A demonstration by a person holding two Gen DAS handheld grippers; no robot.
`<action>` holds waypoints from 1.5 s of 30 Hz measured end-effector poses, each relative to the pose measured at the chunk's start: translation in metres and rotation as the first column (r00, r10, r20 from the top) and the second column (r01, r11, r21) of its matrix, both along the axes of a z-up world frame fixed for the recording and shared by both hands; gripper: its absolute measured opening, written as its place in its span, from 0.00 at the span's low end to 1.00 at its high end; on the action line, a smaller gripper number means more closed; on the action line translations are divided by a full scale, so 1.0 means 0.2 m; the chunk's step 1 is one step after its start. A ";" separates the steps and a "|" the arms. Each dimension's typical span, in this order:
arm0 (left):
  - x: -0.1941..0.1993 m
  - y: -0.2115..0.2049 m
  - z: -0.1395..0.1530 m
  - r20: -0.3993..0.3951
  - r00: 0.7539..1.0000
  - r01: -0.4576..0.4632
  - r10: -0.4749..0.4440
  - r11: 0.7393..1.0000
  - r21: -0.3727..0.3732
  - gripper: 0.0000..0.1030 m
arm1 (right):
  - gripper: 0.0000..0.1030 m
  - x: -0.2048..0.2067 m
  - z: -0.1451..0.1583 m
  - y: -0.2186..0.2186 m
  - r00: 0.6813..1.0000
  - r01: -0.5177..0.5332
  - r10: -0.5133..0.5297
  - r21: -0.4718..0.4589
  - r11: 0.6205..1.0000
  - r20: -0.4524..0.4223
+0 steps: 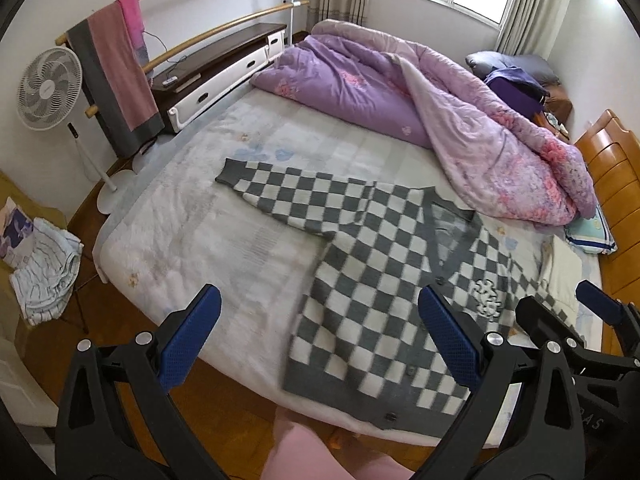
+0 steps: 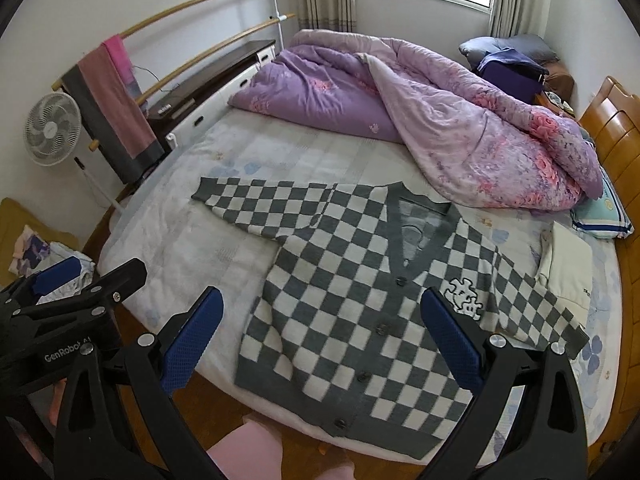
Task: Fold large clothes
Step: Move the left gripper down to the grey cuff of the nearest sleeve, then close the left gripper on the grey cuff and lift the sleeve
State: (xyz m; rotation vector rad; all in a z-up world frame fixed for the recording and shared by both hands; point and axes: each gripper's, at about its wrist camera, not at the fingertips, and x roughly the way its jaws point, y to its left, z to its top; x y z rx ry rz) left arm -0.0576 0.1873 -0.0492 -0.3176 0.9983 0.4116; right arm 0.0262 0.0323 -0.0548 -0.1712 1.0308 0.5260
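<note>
A grey-and-white checked cardigan lies flat and face up on the bed, buttons closed, hem at the near edge. One sleeve stretches out to the left, the other to the right. My left gripper hovers open above the near bed edge, over the cardigan's left side, holding nothing. My right gripper is open too, above the cardigan's lower front. Each gripper shows at the edge of the other's view: the right gripper and the left gripper.
A crumpled purple floral quilt fills the far half of the bed. A folded cream cloth and a pillow lie at the right. A wooden headboard, standing fan, towel rail and a chair with clothes surround it.
</note>
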 end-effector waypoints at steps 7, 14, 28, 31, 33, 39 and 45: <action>0.20 0.48 -0.20 -0.025 0.997 0.070 -0.071 0.997 -0.044 0.95 | 0.91 0.17 -0.17 0.42 0.996 0.058 -0.061 -0.058 0.997 -0.058; 0.43 0.85 -0.50 -0.082 0.989 0.114 -0.119 0.991 -0.063 0.95 | 0.80 0.40 -0.42 0.71 0.984 0.109 -0.120 -0.092 0.990 -0.129; 0.98 1.49 -1.37 -0.161 0.986 -0.076 0.046 0.980 -0.186 0.95 | 0.73 0.97 -1.08 0.88 0.956 0.178 -0.213 -0.179 0.968 -0.200; 1.10 1.64 -1.55 -0.126 0.987 -0.124 0.098 0.969 -0.214 0.95 | 0.73 1.03 -1.21 0.88 0.952 0.175 -0.220 -0.212 0.961 -0.212; 1.16 1.71 -1.66 -0.116 0.984 -0.161 0.138 0.962 -0.221 0.95 | 0.73 1.05 -1.27 0.88 0.948 0.177 -0.227 -0.222 0.959 -0.225; 1.33 1.86 -1.99 -0.173 0.971 -0.204 0.165 0.949 -0.241 0.65 | 0.73 1.09 -1.46 0.85 0.936 0.174 -0.239 -0.251 0.952 -0.260; 1.43 1.92 -2.12 -0.161 0.973 -0.196 0.166 0.962 -0.189 0.50 | 0.73 1.15 -1.58 0.82 0.921 0.189 -0.255 -0.236 0.953 -0.294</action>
